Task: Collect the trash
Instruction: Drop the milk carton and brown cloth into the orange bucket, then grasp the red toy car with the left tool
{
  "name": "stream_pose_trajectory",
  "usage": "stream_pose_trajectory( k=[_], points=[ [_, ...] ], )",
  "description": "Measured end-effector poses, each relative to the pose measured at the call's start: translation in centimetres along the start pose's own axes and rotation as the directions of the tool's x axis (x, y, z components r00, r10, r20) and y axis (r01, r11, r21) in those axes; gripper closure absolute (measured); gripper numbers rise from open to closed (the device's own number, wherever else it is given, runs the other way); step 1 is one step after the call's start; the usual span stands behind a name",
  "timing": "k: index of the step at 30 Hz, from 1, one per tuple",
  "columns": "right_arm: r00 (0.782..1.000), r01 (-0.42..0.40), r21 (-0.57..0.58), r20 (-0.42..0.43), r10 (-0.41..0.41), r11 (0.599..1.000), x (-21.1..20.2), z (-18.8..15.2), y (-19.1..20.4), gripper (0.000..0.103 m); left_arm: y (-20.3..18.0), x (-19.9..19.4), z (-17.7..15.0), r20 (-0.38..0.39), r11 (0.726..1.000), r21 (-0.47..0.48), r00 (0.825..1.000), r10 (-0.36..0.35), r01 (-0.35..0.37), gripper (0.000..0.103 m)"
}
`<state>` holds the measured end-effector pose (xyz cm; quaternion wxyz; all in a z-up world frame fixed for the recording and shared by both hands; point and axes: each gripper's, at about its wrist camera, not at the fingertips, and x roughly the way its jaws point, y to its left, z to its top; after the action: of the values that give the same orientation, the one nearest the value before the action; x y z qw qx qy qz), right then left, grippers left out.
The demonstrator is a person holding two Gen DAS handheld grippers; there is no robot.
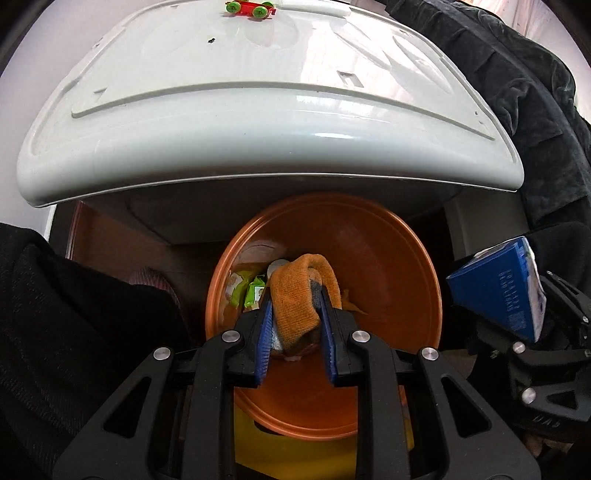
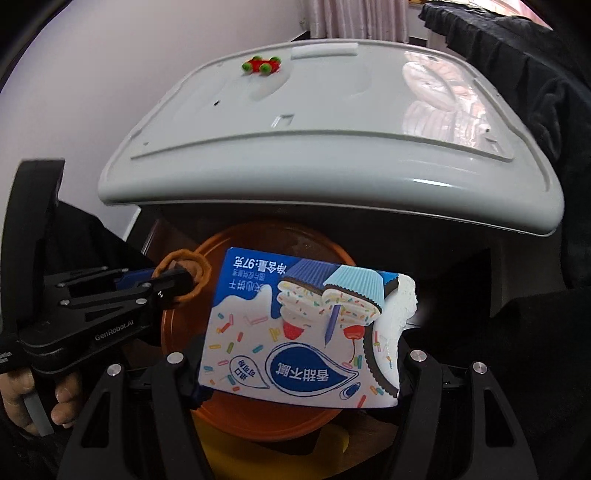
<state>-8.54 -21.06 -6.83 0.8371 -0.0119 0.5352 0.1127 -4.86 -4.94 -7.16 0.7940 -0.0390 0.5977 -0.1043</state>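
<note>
My left gripper (image 1: 296, 314) is shut on an orange knitted sock (image 1: 301, 295) and holds it over the mouth of an orange bin (image 1: 388, 266). Green wrappers (image 1: 251, 291) lie inside the bin. My right gripper (image 2: 295, 373) is shut on a blue and white cookie box (image 2: 295, 325), held over the same bin (image 2: 177, 332). The box also shows at the right of the left wrist view (image 1: 498, 291). The left gripper with the sock (image 2: 184, 273) shows at the left of the right wrist view.
A white plastic table (image 1: 258, 122) overhangs the bin, with a small red and green toy car (image 1: 251, 8) on its far side. Black cloth (image 1: 517, 92) hangs at the right. A yellow object (image 1: 295, 454) sits below the bin.
</note>
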Motion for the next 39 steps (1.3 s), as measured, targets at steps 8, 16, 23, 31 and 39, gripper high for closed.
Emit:
stream_pose_trajectory(
  k=[8,16,23,31,39],
  points=[
    [0.999,0.040,-0.025,-0.011,-0.040,0.999,0.5,-0.1,0.4,0.013,-0.4,-0.4,0.4,0.017,0.998,0.011,0.998,0.057,-0.057,0.032],
    [1.000,0.027,0.014,0.012,-0.027,1.000,-0.3,-0.3,-0.7,0.012,-0.3,-0.9,0.4,0.036,0.998,0.009,0.997,0.067,-0.067,0.031],
    [0.999,0.016,0.041,0.027,-0.017,0.999,-1.1,0.3,-1.8,0.012,-0.1,-2.2,2.2,0.093,0.998,-0.005,0.994,0.062,-0.061,0.031],
    [0.991,0.037,0.060,0.129,-0.044,0.998,-1.9,4.9,-4.2,0.010,1.4,-3.3,13.2,0.207,0.990,-0.120,0.974,0.094,-0.070,0.023],
    [0.988,-0.049,0.196,0.151,0.019,0.979,-0.6,7.2,-8.2,0.009,3.0,2.1,29.3,0.226,0.904,-0.416,0.952,0.208,-0.099,0.023]
  ],
)
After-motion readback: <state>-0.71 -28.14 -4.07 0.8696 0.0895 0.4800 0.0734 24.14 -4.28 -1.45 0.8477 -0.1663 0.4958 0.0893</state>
